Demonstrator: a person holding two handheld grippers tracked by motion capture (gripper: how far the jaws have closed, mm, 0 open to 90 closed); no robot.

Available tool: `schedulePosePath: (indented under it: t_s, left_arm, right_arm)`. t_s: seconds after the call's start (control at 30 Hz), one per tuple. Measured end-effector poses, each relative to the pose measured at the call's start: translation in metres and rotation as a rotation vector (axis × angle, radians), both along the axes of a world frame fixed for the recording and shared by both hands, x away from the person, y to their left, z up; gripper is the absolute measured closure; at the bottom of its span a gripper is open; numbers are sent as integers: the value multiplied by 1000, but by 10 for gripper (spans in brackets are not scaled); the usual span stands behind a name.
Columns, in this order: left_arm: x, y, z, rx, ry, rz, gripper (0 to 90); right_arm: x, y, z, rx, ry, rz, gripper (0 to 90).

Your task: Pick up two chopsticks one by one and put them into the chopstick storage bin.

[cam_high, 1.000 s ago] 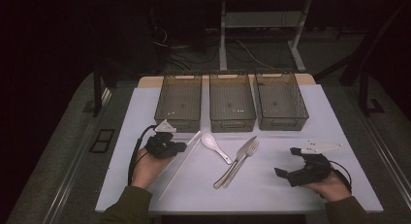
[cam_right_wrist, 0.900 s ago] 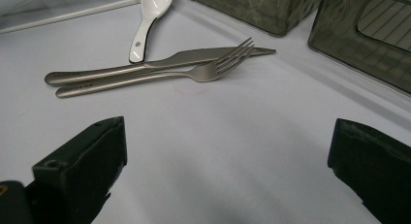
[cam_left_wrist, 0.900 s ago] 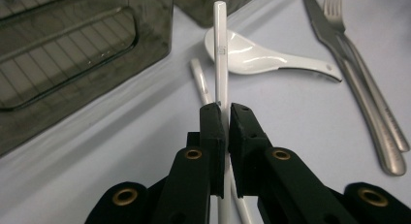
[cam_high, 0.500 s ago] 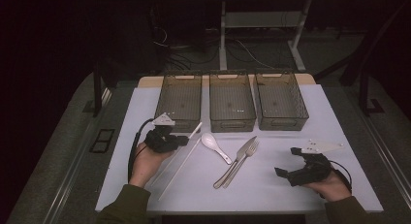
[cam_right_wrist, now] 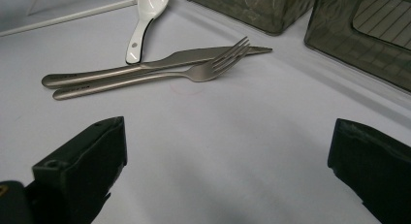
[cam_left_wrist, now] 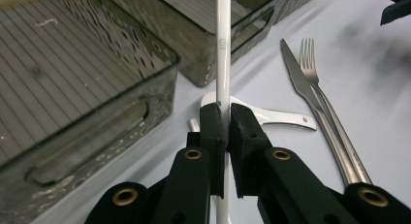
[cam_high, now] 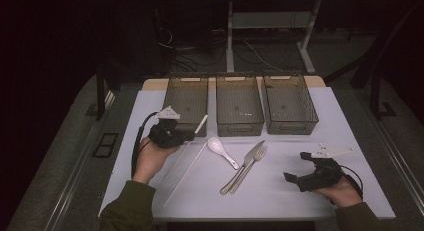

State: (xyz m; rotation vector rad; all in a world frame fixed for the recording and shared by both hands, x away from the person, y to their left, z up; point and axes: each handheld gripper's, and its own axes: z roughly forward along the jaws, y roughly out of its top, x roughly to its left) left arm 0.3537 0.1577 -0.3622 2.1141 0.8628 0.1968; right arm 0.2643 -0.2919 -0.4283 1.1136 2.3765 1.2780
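Left gripper (cam_high: pixel 189 135), left of centre in the high view, has its jaws clamped on one white chopstick (cam_left_wrist: pixel 223 54). It grips near the middle, so the stick likely balances; the upper tip points at the front rim of the leftmost bin (cam_high: pixel 186 102), presumably its destination. Second chopstick (cam_high: pixel 184 175) lies flat on the white mat (cam_high: pixel 280 191), beside the spoon (cam_high: pixel 221 149), knife (cam_high: pixel 246 166) and fork (cam_high: pixel 251 163). Right gripper (cam_right_wrist: pixel 228 175) rests lower right, jaws wide apart, nothing between them.

Versus a second ago: held chopstick is higher and nearer the bin; right hand unchanged.
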Motion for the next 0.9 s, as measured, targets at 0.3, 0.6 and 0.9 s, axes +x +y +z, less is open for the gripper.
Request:
schedulePosePath:
  t_s: [0.3,0.6,0.9]
  left_arm:
    - [14,0,20,-22,-20,13,840]
    - [28,0,46,-23,-64,32,840]
    - [54,3,72,-45,-104,38,840]
  right_arm:
    - [0,-1,0,5,6,-5,5]
    - [0,-1,0,2,0,-2,5]
    - [0,-2,0,5,5,-8,5]
